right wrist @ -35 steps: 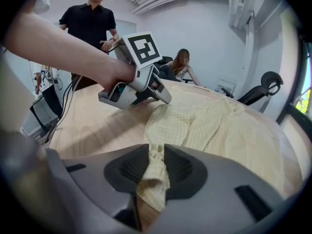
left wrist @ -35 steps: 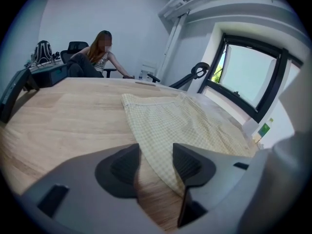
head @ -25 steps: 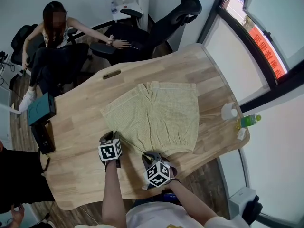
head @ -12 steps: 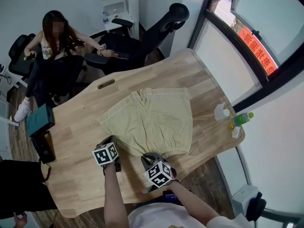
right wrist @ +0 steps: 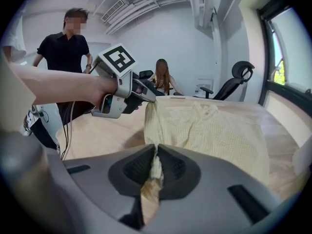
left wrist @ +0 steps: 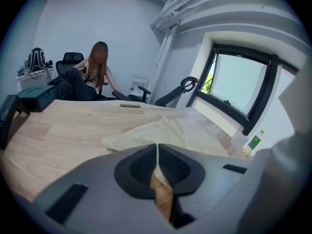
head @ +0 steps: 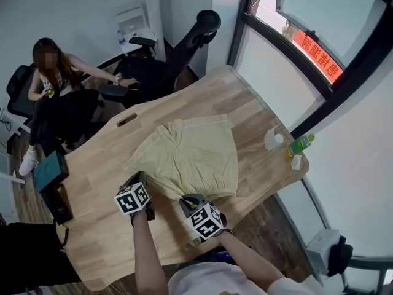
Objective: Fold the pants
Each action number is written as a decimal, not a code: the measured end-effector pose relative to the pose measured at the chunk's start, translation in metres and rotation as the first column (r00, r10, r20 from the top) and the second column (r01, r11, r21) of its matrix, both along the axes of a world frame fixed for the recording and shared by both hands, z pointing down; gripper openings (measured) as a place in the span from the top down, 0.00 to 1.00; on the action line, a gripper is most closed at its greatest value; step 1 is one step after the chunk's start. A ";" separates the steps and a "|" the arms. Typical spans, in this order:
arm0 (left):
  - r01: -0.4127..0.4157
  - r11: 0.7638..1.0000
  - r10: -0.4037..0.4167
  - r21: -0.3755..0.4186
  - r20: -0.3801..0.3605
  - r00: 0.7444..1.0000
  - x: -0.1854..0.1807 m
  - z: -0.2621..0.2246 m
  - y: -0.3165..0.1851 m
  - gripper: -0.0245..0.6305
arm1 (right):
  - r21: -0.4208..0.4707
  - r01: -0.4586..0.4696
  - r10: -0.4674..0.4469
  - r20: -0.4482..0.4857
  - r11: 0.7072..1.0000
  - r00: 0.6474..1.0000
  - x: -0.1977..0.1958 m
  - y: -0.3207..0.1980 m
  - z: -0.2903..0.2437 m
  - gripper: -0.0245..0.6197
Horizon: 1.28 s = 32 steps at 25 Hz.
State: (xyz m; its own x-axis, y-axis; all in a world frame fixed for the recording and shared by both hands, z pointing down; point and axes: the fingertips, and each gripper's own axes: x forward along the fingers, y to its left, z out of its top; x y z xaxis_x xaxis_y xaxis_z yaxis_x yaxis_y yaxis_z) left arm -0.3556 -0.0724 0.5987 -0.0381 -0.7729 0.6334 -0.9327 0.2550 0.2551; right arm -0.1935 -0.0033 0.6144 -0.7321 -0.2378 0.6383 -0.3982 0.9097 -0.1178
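Pale yellow pants (head: 191,155) lie spread on the wooden table (head: 98,238), legs pointing away from me. My left gripper (head: 145,180) is shut on the near left corner of the pants, with cloth pinched between its pads (left wrist: 157,152). My right gripper (head: 188,200) is shut on the near edge, a fold of cloth caught in its jaws (right wrist: 156,162). The right gripper view shows the pants (right wrist: 209,126) hanging up from the table to the left gripper (right wrist: 151,99). Seen from the left gripper, the pants (left wrist: 165,133) stretch ahead.
A green bottle (head: 301,143) and a white cup (head: 273,138) stand at the table's right edge. A teal box (head: 50,171) and a black box (head: 58,203) sit at the left edge. A seated person (head: 52,91) and an office chair (head: 184,48) are behind the table.
Both grippers have risen a little and lifted the near edge of the pants off the table. The head view has shifted, so the table sits lower left in it.
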 end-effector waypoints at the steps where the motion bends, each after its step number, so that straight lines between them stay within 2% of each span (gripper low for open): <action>1: -0.005 1.000 0.005 0.009 0.004 1.000 0.002 -0.005 -0.003 0.94 | 0.003 -0.009 0.009 0.008 1.000 1.000 0.001 -0.003 -0.003 0.93; 6: -0.037 0.999 0.036 0.038 0.033 0.999 0.018 -0.023 -0.025 0.94 | 0.031 -0.022 0.021 0.029 0.999 0.999 0.014 -0.015 -0.017 0.93; 8: -0.074 0.996 0.071 0.042 0.067 0.995 0.028 -0.030 -0.036 0.94 | 0.031 -0.036 0.035 0.040 0.999 0.999 0.020 -0.020 -0.022 0.93; 11: -0.158 0.987 0.152 0.032 0.141 0.978 0.046 -0.040 -0.058 0.94 | 0.025 -0.073 0.071 0.064 0.997 0.995 0.030 -0.030 -0.027 0.93; 17: -0.269 0.961 0.254 0.057 0.195 0.947 0.090 -0.061 -0.097 0.94 | 0.018 -0.153 0.150 0.106 0.988 0.983 0.052 -0.044 -0.038 0.93; 21: -0.359 0.932 0.336 0.046 0.264 0.904 0.121 -0.072 -0.119 0.94 | -0.010 -0.233 0.232 0.136 0.972 0.963 0.073 -0.057 -0.044 0.93; 25: -0.455 0.890 0.431 0.011 0.301 0.851 0.155 -0.075 -0.141 0.94 | -0.003 -0.295 0.293 0.131 0.956 0.947 0.097 -0.071 -0.049 0.93; 28: -0.516 0.856 0.491 -0.006 0.316 0.812 0.184 -0.074 -0.159 0.94 | -0.011 -0.345 0.343 0.140 0.939 0.929 0.117 -0.082 -0.052 0.93; 32: -0.602 0.798 0.583 -0.044 0.313 0.750 0.229 -0.065 -0.182 0.93 | 0.043 -0.391 0.384 0.121 0.919 0.916 0.143 -0.092 -0.050 0.93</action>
State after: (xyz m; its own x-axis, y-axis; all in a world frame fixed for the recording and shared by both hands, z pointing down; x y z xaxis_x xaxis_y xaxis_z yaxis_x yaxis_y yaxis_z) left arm -0.1264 -0.2546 0.5336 0.2621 -0.7372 0.6227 -0.9230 -0.3799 -0.0613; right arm -0.0504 -0.0954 0.5642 -0.6378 -0.5547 0.5343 -0.7090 0.6939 -0.1260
